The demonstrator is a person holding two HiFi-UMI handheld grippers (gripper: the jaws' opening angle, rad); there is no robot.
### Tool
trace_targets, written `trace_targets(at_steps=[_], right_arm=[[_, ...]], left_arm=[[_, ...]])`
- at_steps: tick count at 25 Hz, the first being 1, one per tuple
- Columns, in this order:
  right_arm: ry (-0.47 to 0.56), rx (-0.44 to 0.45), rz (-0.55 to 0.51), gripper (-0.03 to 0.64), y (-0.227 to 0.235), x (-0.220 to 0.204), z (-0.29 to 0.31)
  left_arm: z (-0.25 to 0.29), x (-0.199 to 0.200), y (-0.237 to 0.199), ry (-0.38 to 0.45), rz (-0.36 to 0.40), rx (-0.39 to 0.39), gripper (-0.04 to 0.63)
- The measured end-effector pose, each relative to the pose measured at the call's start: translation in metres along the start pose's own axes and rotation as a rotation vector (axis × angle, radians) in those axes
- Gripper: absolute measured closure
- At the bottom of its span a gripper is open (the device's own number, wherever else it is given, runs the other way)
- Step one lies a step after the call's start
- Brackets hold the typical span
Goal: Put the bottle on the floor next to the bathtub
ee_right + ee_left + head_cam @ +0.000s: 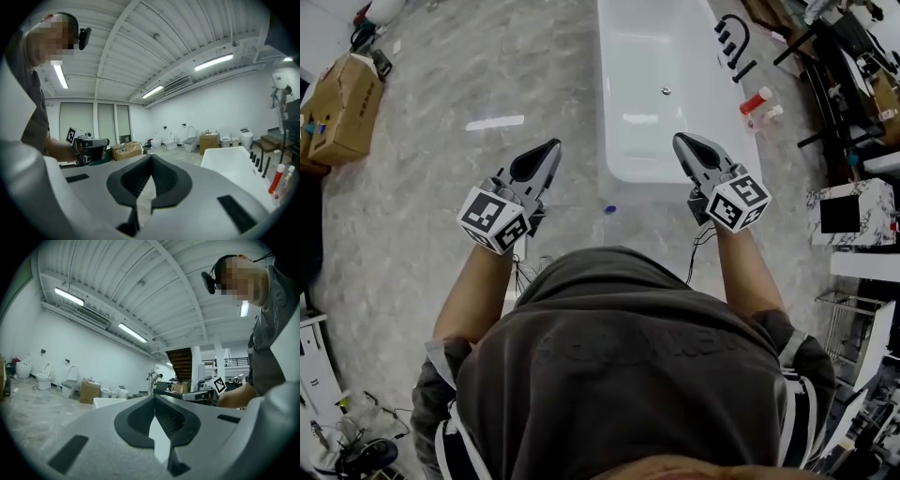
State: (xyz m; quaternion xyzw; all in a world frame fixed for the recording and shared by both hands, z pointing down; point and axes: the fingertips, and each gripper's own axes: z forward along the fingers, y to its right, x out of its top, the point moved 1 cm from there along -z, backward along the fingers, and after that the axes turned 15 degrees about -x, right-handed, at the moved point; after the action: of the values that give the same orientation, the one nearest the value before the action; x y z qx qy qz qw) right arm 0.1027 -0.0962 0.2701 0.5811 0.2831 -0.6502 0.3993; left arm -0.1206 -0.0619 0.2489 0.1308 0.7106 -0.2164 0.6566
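Observation:
A red bottle [757, 100] with a white cap lies on the right rim of the white bathtub [628, 141], beside a paler bottle [768, 114]. In the right gripper view the red bottle [276, 178] stands at the far right, past the tub [229, 165]. My left gripper [550, 148] is held over the floor left of the tub's near end, its jaws meeting at the tips with nothing between them. My right gripper [682, 142] hovers over the tub's near right corner, shut and empty, well short of the bottle. Both point level into the room: left gripper [154, 397], right gripper [150, 156].
Black tap fittings [733, 42] sit on the tub's far right rim. A cardboard box [342, 108] stands at far left, a marble-patterned cabinet [853, 211] and dark racks at right. A small blue item [610, 209] lies on the grey floor by the tub's near end.

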Motion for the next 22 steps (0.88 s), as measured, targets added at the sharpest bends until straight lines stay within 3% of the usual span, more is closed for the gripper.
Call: trace_targets(at_steps=[8,22], right_arm=[[-0.001,0.055,-0.012,0.624,-0.019,0.002,0.004],[-0.004,0.063,-0.052,0.624,-0.025,0.003,0.001]], left_arm=[[-0.004,-0.002,0.006,-0.002,-0.013,-0.001,0.591],[-0.006,0.0,0.01,0.004,-0.017,-0.012,0.591]])
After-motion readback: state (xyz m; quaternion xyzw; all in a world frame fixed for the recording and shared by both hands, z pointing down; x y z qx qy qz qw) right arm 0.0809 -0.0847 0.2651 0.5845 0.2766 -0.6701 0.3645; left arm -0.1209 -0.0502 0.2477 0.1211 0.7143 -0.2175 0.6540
